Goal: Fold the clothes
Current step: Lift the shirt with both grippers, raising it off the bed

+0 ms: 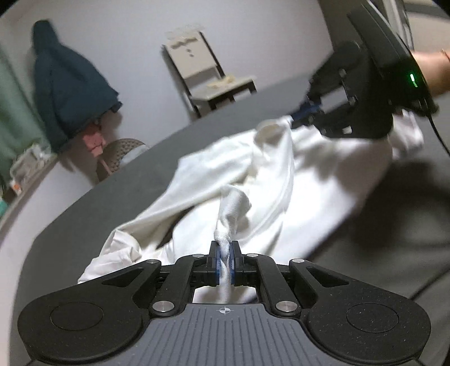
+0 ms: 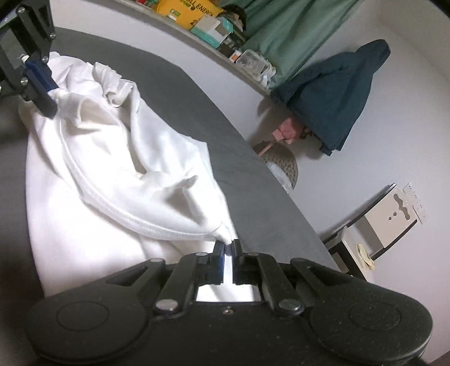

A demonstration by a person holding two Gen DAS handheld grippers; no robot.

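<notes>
A white garment lies bunched on a dark grey table. My left gripper is shut on a twisted bit of its fabric, low in the left wrist view. Across the cloth, at the upper right, my right gripper pinches another corner, a hand behind it. In the right wrist view the right gripper is shut on a corner of the white garment, with a stitched hem running toward it. The left gripper grips the far end at the upper left.
The table's far edge curves close to a pale wall. Beyond it stand a light chair, a dark blue jacket hung on the wall, a woven basket and a shelf with boxes under a green curtain.
</notes>
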